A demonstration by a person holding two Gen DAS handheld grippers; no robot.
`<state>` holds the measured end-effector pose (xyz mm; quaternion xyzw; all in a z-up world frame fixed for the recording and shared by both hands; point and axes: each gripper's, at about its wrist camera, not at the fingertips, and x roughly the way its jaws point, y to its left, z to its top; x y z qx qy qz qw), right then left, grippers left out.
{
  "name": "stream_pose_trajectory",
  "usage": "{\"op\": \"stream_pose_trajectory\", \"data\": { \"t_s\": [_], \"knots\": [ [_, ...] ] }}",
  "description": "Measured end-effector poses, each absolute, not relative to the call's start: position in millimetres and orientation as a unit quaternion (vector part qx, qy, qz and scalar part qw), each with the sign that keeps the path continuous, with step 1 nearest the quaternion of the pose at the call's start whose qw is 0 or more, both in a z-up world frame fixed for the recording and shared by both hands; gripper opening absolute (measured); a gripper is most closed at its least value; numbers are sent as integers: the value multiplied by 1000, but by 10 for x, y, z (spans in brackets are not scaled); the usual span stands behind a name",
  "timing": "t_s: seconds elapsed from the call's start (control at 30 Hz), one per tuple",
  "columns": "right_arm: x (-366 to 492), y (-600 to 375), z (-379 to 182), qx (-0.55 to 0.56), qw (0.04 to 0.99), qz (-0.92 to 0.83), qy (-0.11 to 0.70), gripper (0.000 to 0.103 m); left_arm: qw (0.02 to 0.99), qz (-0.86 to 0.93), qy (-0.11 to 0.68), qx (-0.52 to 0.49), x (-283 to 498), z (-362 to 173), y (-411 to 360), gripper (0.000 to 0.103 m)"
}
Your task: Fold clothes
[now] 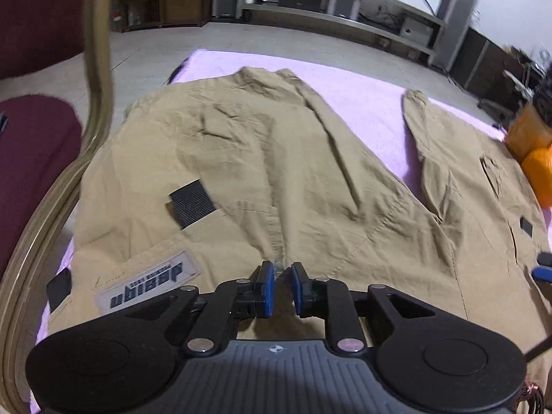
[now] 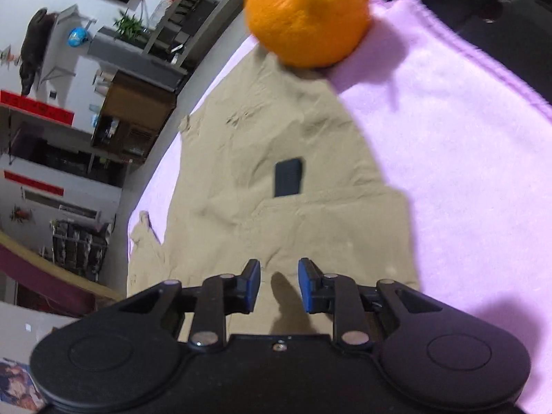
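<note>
A pair of khaki shorts [image 1: 262, 172] lies spread on a pink towel [image 1: 365, 114], with black tabs and a white label [image 1: 148, 284] near the waist. My left gripper [image 1: 283, 272] is shut on a pinch of the shorts' fabric at the waist seam. In the right wrist view the shorts [image 2: 262, 207] lie on the towel [image 2: 448, 172], and my right gripper [image 2: 279, 276] is open just above the fabric near its edge, holding nothing.
An orange [image 2: 307, 13] sits at the far edge of the shorts on the towel; it also shows in the left wrist view [image 1: 538, 172]. A curved wooden chair frame [image 1: 96, 69] and maroon cushions [image 1: 34, 158] stand at left. Shelves line the back wall.
</note>
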<state>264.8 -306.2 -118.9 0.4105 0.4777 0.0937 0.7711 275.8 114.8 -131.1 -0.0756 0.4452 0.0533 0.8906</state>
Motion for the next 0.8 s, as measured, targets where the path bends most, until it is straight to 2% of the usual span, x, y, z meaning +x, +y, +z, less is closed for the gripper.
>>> {"op": "stream_pose_trajectory", "data": {
  "t_s": [0.1,0.27,0.33,0.47,0.53,0.67,0.8],
  "knots": [
    [2635,-3359,-1115,429,780,49,453,24,893,126,430,-49,2600,-1230,1146,15],
    [2334,-3620,-636,389,831,-13,398,28,886,227,404,-21,2316,-1081,1153,16],
    [2185,-3792,-358,368,859,-15,357,31,891,202,404,-43,2168,-973,1108,14],
    [1751,-4144,130,331,907,-38,258,34,927,102,360,-11,1921,-634,431,15],
    [1581,-4280,267,321,919,-54,221,34,941,50,334,8,1799,-459,64,20],
    [1396,-4415,445,276,941,-71,185,34,954,-51,293,39,1517,-182,-684,21],
    [1274,-4463,517,244,952,-68,169,35,941,-123,311,59,1384,-314,-1293,27]
  ]
}}
